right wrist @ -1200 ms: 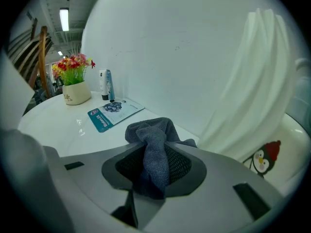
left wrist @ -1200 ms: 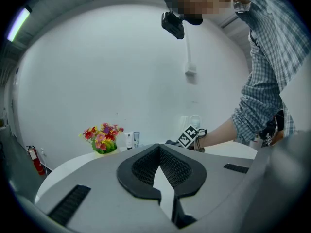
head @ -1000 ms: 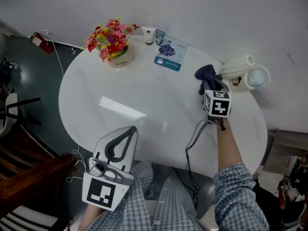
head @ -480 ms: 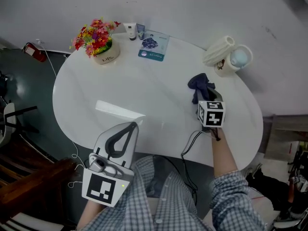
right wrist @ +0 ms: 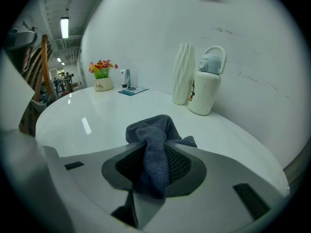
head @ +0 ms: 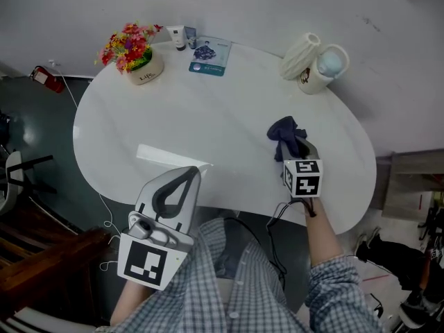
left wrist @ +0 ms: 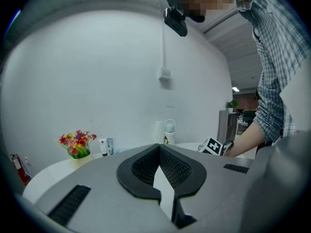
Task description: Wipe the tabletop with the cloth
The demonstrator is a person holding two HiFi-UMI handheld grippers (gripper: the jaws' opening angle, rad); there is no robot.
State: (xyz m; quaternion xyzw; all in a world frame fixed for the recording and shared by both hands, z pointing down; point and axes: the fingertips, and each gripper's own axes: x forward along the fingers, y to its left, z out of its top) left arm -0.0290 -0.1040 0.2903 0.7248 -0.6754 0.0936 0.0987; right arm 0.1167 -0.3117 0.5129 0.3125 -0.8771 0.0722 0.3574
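Note:
A dark blue cloth (head: 284,133) lies bunched on the right half of the white oval tabletop (head: 173,116). My right gripper (head: 297,150) is shut on its near end, and the cloth rests on the table ahead of the jaws. In the right gripper view the cloth (right wrist: 151,129) is pinched between the jaws of the right gripper (right wrist: 156,152) and folds up over them. My left gripper (head: 182,180) hovers at the table's near edge, away from the cloth. In the left gripper view the left gripper (left wrist: 159,152) is shut on nothing.
At the far edge stand a flower pot (head: 135,55), two small bottles (head: 180,37) and a blue packet (head: 209,57). A white ribbed vase (head: 299,55) and a white jug (head: 325,69) stand at the far right. A cable (head: 277,215) trails from the right gripper.
My right gripper has drawn the cloth across the table toward me, away from the vase and jug. The left gripper has stayed at the near edge.

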